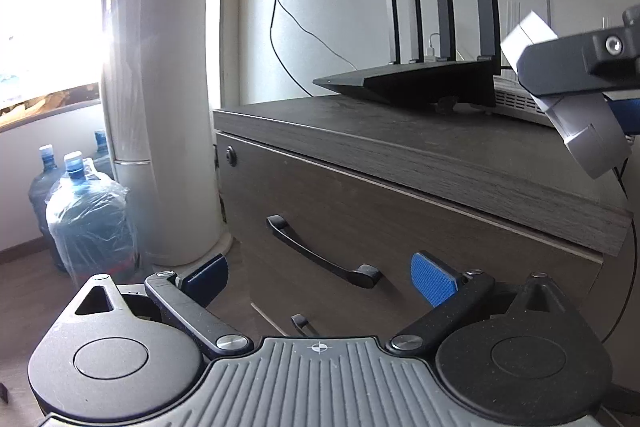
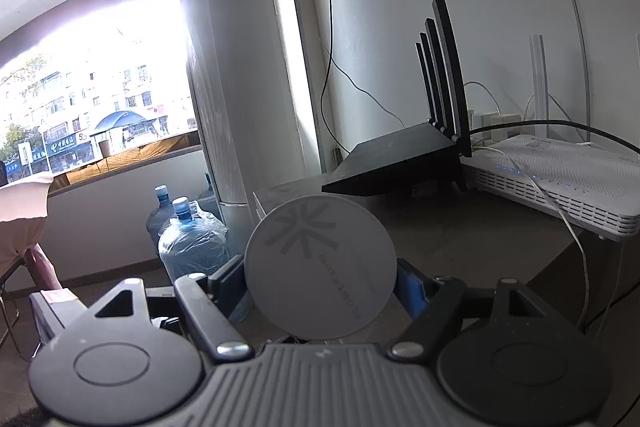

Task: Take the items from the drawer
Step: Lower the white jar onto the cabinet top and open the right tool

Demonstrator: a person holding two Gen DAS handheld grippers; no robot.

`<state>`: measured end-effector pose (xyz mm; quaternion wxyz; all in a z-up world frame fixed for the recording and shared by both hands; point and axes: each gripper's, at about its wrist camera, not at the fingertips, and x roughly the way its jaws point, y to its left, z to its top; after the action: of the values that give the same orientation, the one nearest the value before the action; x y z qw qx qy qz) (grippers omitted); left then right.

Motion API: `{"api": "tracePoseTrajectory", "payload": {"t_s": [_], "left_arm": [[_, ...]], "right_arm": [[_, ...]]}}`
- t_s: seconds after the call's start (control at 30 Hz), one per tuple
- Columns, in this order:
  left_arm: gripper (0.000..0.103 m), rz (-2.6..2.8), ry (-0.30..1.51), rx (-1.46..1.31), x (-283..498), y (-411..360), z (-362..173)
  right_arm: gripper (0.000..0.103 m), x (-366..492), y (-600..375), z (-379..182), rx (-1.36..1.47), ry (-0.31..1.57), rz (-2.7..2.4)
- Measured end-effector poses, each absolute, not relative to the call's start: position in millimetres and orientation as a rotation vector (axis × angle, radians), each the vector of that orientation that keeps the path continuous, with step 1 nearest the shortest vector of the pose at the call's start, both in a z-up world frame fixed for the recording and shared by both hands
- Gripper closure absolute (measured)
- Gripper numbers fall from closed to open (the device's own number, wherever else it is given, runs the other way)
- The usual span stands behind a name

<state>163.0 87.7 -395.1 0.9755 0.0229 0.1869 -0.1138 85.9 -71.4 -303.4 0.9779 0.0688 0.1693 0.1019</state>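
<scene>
Here, a dark wood cabinet [image 1: 400, 163] fills the left wrist view, its top drawer [image 1: 360, 227] shut, black handle [image 1: 320, 251] running across the front, a small round lock [image 1: 231, 155] at the upper corner. Beside it a tall white column-shaped unit [image 1: 160, 87]; behind that, water jugs [image 1: 88, 219] on the floor, one wrapped in clear plastic. On the cabinet top: a black router [image 2: 400, 163] with four upright antennas, and just beside it a white router [image 2: 560, 179] with cables trailing.

Right claw [image 2: 320, 279]: clamped on a grey round container [image 2: 320, 267], gripped by its sides, the flat printed lid facing the camera. It sits squarely between the two fingers, held in the air over the front edge of the cabinet top, near the black router but apart from it. In the left wrist view the same container [image 1: 580, 131] shows tilted, above the cabinet top.

Left claw [image 1: 320, 283]: fingers spread apart, nothing between them, in front of the shut drawer, near the handle, not touching.
</scene>
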Motion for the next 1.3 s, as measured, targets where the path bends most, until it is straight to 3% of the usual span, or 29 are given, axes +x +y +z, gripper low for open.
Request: {"api": "tracePoseTrajectory", "payload": {"t_s": [0.5,1.3], "left_arm": [[0.001,-0.247,0.293,0.024,124.9,95.4,-361.7],[0.000,-0.330,0.270,0.003,125.3,77.5,-356.7]], "right_arm": [[0.025,94.6,-90.5,-291.5,0.100,0.335,0.189],[0.025,144.7,-111.5,-293.0,-0.046,0.561,0.165]]}}
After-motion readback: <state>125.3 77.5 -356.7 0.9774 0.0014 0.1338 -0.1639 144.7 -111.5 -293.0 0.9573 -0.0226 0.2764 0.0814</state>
